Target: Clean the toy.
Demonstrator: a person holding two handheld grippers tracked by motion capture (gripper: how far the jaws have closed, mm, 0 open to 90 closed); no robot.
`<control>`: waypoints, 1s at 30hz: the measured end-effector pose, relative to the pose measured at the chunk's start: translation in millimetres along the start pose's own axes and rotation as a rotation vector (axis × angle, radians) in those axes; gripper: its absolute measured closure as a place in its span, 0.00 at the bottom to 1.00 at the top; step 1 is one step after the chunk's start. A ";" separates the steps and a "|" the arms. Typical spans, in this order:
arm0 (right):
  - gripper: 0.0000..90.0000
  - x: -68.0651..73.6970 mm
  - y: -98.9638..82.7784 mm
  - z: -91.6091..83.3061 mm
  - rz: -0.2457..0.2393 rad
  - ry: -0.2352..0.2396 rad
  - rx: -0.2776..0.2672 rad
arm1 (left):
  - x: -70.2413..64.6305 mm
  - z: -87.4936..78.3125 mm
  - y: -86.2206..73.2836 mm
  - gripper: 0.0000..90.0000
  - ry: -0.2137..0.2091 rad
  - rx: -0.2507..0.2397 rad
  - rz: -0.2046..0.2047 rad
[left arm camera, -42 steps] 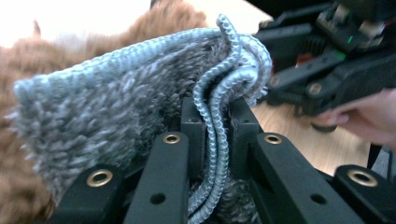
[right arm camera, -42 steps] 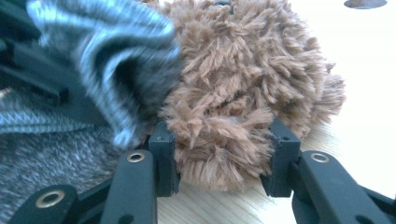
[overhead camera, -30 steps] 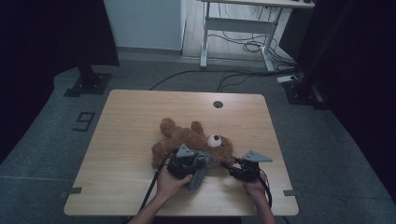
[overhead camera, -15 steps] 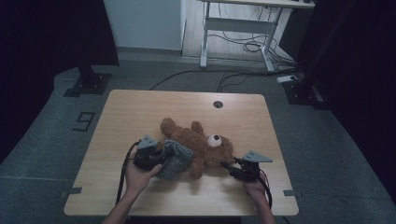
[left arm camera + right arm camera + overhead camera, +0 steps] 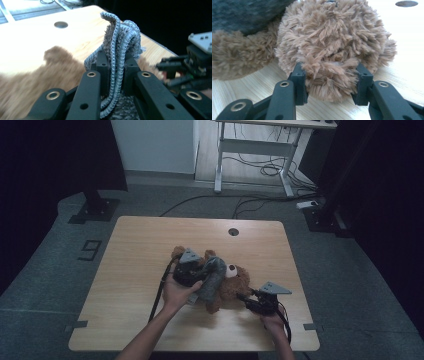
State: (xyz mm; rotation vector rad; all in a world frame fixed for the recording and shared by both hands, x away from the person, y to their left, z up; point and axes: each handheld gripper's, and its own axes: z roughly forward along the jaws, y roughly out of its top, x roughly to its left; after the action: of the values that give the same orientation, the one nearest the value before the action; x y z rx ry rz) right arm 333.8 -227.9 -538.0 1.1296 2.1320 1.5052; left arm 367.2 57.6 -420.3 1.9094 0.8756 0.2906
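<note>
Left gripper (image 5: 113, 75) is pinched tight on the bunched hem of a grey knitted garment (image 5: 120, 47), folds of the ribbed edge squeezed between the pads. Looks like a small sweater being dressed onto the teddy bear (image 5: 235, 282), which lies on its back mid-table on the wooden table (image 5: 140, 250), head toward the right gripper. Grip on the hem makes sense: gives an edge to stretch and drag over the body.

Right gripper (image 5: 329, 82) clamps a rounded furry part of the bear, probably its head or an ear, jaws partly closed on the plush and sitting low near the tabletop. Reads as an anchor so the toy doesn't slide while the other hand pulls.

Versus half a second ago: left hand (image 5: 177, 290) has moved from the bear's left side to over its torso, and higher, taking the grey knit with it. Right hand (image 5: 272, 322) hasn't shifted, same hold
</note>
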 end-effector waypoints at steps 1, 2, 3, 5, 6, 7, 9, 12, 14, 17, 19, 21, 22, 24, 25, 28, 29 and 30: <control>0.62 -0.2 -0.1 -0.1 0.000 0.001 0.001 | -2.7 6.0 3.8 0.88 0.002 -0.001 0.001; 0.62 -0.3 -0.2 -0.1 0.000 0.002 0.000 | -3.8 10.0 5.4 0.88 0.003 0.003 0.004; 0.62 -0.3 -0.3 -0.1 -0.001 0.002 0.000 | -6.5 23.5 4.7 0.88 0.013 0.040 0.012; 0.62 -0.4 -0.4 -0.1 -0.002 0.003 0.000 | -7.5 31.7 1.9 0.88 0.015 0.075 0.020; 0.62 -0.7 -0.5 0.0 -0.005 0.002 0.001 | -7.0 43.4 -6.1 0.88 0.035 0.112 0.021; 0.62 -0.7 -0.5 0.0 -0.005 0.002 0.001 | -7.0 43.4 -6.1 0.88 0.035 0.112 0.021; 0.62 -1.0 -1.1 0.1 0.002 0.004 0.004 | -1.8 45.0 -11.8 0.88 0.033 0.117 0.007; 0.62 -0.7 -1.3 0.2 -0.002 0.004 0.003 | 7.7 37.7 -16.0 0.88 0.071 0.126 0.004; 0.62 -0.6 -1.3 0.2 -0.002 0.005 0.003 | 15.0 29.0 -18.2 0.88 0.105 0.127 0.012; 0.62 -0.7 -1.2 0.2 -0.001 0.005 0.002 | 23.4 17.3 -21.4 0.88 0.147 0.126 0.029; 0.62 -0.7 -1.1 0.3 0.001 0.005 0.001 | 27.6 9.6 -23.0 0.88 0.171 0.118 0.032; 0.62 -0.8 -1.3 0.3 0.001 0.004 0.001 | 37.0 -4.2 -25.8 0.88 0.210 0.104 0.031; 0.62 -0.6 -1.3 0.1 0.002 0.004 0.003 | 37.0 -4.2 -25.8 0.88 0.210 0.104 0.031; 0.62 -0.4 -1.4 0.0 0.000 0.003 0.004 | 54.7 -17.3 -32.8 0.89 0.234 0.099 -0.013; 0.62 -0.4 -1.4 0.0 0.000 0.003 0.004 | 54.7 -17.3 -32.8 0.88 0.234 0.099 -0.013; 0.62 -0.6 -1.4 0.1 0.003 0.006 0.004 | 79.2 -28.0 -49.3 0.88 0.260 0.114 -0.079; 0.62 -0.6 -1.4 0.1 0.003 0.006 0.004 | 79.2 -28.0 -49.3 0.88 0.260 0.114 -0.079; 0.62 -0.5 -1.4 0.2 0.002 0.006 0.005 | 90.5 -29.7 -59.0 0.88 0.280 0.128 -0.106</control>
State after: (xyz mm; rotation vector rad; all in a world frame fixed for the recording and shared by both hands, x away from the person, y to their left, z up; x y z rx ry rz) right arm 333.6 -228.4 -539.4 1.1307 2.1401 1.5071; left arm 389.1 155.1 -470.9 1.9607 1.2024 0.4549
